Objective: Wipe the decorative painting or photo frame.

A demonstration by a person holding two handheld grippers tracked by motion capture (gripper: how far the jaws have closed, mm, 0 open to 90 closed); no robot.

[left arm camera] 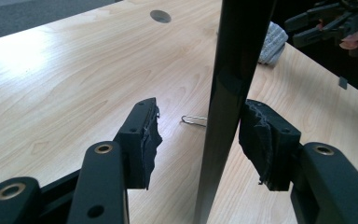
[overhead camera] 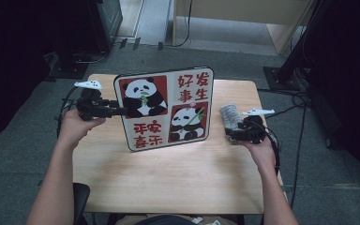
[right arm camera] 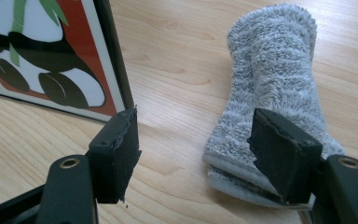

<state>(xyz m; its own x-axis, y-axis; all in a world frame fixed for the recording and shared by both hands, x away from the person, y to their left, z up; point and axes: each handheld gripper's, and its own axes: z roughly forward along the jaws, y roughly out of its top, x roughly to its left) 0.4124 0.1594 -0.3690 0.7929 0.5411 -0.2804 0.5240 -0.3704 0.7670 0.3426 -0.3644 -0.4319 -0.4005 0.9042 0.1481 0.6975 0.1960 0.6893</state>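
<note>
Here, left gripper (left arm camera: 198, 133) fingers open astride the panda picture frame (overhead camera: 164, 108); right gripper (right arm camera: 198, 154) fingers open by the grey towel (right arm camera: 270, 84).

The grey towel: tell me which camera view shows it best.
The right gripper view: the folded grey towel lies close up on the table, its pile and folded edges plain. The high view shows it small beside the right gripper. The left gripper view shows just an end past the panda picture frame.

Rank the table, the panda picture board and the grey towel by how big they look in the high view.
1. Table, largest.
2. Panda picture board, standing upright on it.
3. Grey towel, smallest; the right gripper hides part of it, so its true extent is unsure.
</note>
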